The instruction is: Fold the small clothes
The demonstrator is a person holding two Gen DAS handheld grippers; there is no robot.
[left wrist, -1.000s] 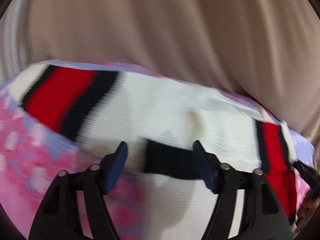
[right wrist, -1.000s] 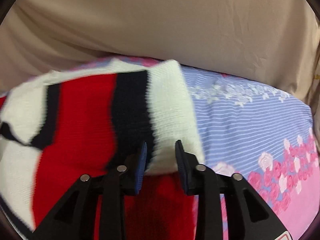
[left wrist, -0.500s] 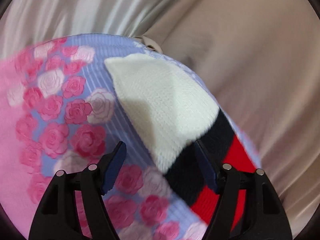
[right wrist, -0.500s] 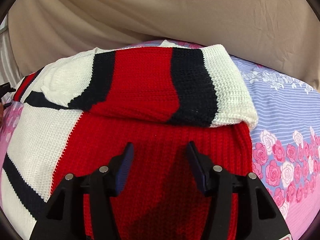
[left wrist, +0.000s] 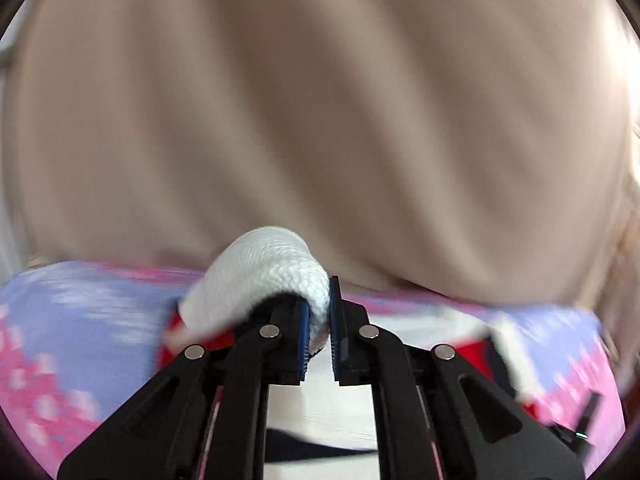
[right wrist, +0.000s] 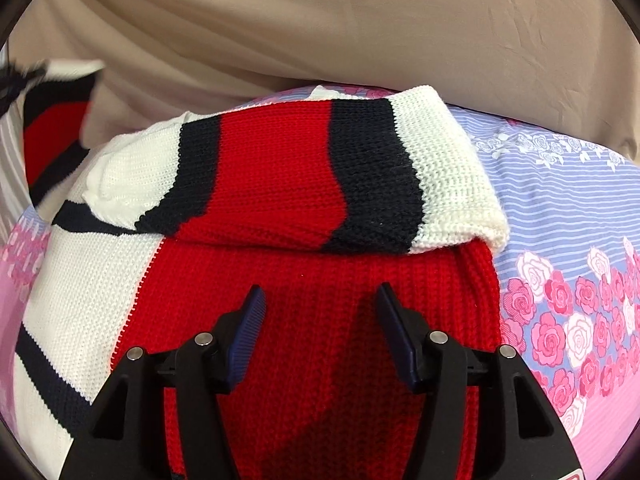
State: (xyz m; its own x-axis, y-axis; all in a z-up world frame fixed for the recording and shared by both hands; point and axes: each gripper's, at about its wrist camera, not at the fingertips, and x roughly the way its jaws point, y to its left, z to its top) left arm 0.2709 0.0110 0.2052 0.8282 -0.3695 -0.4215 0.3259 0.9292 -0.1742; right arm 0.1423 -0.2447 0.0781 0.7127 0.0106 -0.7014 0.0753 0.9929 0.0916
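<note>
Sweater [right wrist: 280, 184] cuff, now in left tool [left wrist: 319, 328]

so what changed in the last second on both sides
The left tool went from open over the sweater to shut on the white cuff of the other sleeve, now lifted off the bedsheet. The right tool let go of its sleeve, which now lies folded across the red body, and opened wide. That sleeve has stayed put for the last half second.
</note>
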